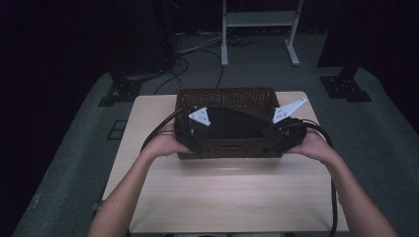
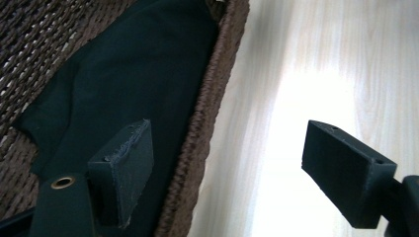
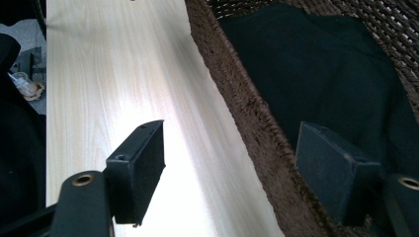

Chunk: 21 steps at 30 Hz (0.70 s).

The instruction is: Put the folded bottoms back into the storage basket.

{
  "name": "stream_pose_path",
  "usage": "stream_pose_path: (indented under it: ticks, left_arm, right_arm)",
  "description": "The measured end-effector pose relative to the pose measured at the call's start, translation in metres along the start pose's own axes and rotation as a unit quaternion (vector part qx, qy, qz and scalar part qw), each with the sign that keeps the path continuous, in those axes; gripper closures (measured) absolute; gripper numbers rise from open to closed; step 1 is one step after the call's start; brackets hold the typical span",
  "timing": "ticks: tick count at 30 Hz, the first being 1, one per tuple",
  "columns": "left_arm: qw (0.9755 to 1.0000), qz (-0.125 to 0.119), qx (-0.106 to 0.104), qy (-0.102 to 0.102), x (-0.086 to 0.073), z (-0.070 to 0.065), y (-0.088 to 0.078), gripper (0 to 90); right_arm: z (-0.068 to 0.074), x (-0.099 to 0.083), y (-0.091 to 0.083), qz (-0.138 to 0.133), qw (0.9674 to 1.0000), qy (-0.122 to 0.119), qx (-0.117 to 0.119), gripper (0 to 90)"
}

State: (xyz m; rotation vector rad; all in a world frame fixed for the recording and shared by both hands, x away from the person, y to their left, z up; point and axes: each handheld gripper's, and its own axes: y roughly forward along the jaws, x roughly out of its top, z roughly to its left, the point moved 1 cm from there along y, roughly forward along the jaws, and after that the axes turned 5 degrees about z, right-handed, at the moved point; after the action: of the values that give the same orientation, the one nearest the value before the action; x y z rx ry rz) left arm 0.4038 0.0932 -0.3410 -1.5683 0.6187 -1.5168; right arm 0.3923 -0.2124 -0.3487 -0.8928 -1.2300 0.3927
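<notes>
Both forearms come in over the bare near half of the counter [image 1: 232,197]. Left claw [image 1: 193,139] and right claw [image 1: 276,138] sit at the near corners of the wicker basket [image 1: 225,96], each straddling the near wall: one jaw inside, one outside over the counter. Jaws on both are spread wide, pads clear of the rim [image 2: 207,113], gripping nothing. Looks like a symmetric setup for pinching the wall at both ends so the basket lifts or slides level. Dark cloth [image 1: 230,123] lies inside on the basket floor. Basket sits at the counter's far-middle, back wall near the far edge.
</notes>
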Motion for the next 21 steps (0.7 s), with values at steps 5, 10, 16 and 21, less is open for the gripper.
stream_pose_path:
  ticks: [5,10,16,21]
  left_arm:
    - [1.0,-0.002,-0.007,0.005,-0.002,-0.007,0.002,18.8]
    - [0.9999,-0.008,-0.007,0.005,-0.004,-0.012,0.002,18.7]
    - [0.9999,-0.009,-0.007,0.008,-0.006,-0.018,0.003,18.3]
    - [0.9998,-0.009,-0.009,0.012,-0.009,-0.024,0.004,18.1]
  right_arm:
    - [0.004,-0.004,0.001,0.005,1.0,-0.003,0.001,26.2]
    - [0.01,-0.009,0.003,0.003,1.0,-0.005,0.003,26.2]
    - [0.016,-0.012,0.003,0.0,1.0,-0.008,0.004,26.2]
    - [0.022,-0.018,0.004,-0.005,0.9999,-0.009,0.004,26.1]
